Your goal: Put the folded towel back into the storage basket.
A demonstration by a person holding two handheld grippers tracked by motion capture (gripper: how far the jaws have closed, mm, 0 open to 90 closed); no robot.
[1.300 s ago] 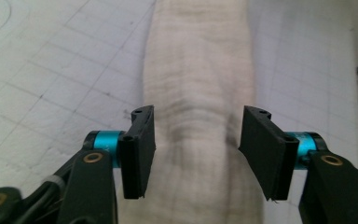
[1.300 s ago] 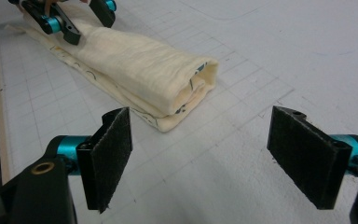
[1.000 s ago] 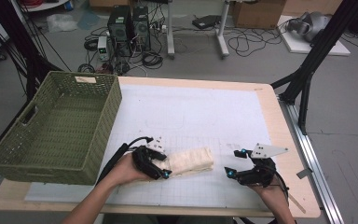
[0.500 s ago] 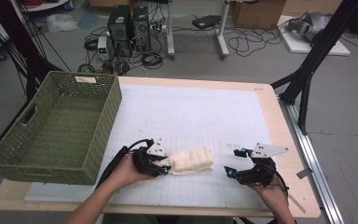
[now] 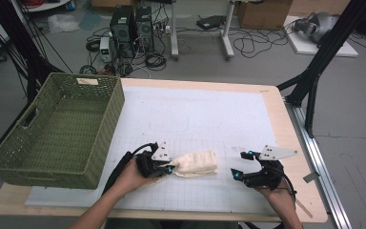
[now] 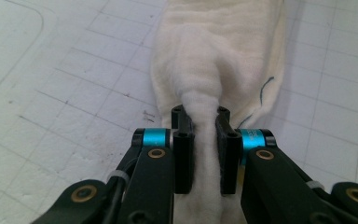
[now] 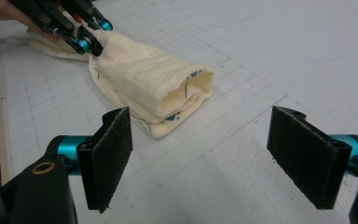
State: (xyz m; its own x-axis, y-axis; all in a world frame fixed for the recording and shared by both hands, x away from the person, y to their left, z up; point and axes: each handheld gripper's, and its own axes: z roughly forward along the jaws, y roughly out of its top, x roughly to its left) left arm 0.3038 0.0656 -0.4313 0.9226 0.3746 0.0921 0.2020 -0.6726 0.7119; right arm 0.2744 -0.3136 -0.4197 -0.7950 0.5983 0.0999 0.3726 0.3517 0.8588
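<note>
A folded cream cloth point(image 5: 198, 163) lies on the white gridded mat point(image 5: 205, 119) near the table's front. My left gripper point(image 5: 167, 168) holds its left end: in the left gripper view the jaws have just been closing and now pinch a bunched ridge of the cloth point(image 6: 205, 74) between their pads point(image 6: 182, 154). The right gripper view shows the same cloth point(image 7: 149, 77) with that gripper clamped on its far end. My right gripper point(image 5: 242, 165) rests on the mat right of the cloth, its jaws wide apart and nothing between the pads point(image 7: 107, 156).
A green woven basket point(image 5: 52, 129) stands at the table's left edge, its inside bare. A black stand leg point(image 5: 310, 81) rises past the table's right side. Cables and computer boxes lie on the floor behind.
The left gripper's jaws have closed onto the cloth's left end, bunching it. The right hand has stayed where it was.
</note>
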